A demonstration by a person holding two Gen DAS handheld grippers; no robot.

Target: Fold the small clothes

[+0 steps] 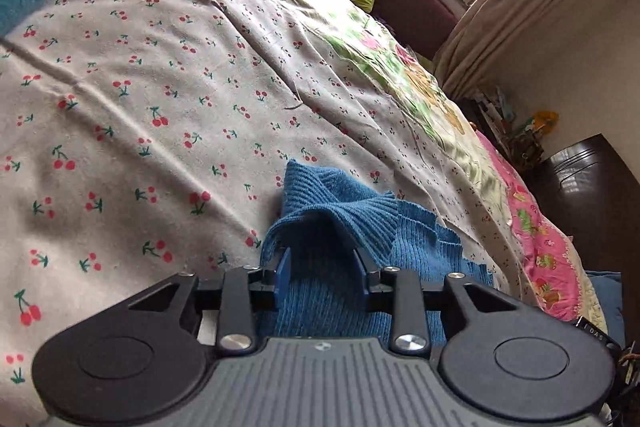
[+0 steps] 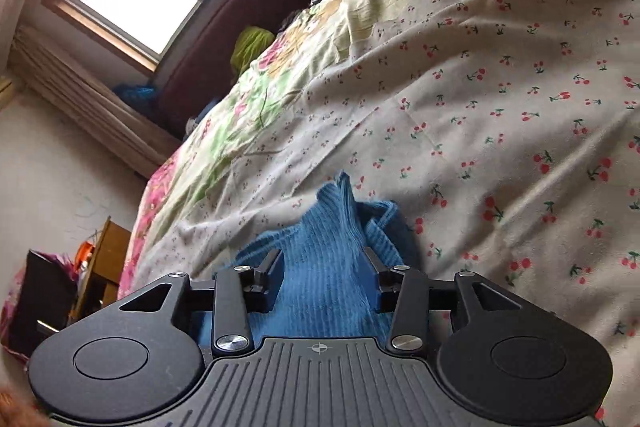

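- The blue ribbed knit [image 1: 340, 211] is being laid on the cherry-print sheet [image 1: 140, 87], bunched just ahead of both tools.
- The left gripper [image 1: 322, 267] is being held part-open, the knit lying slack between its jaws, apparently unpinched.
- The right gripper [image 2: 324, 263] is likewise being held apart over the cloth.
- Both should be drawn back evenly, so the fold is not being dragged askew.
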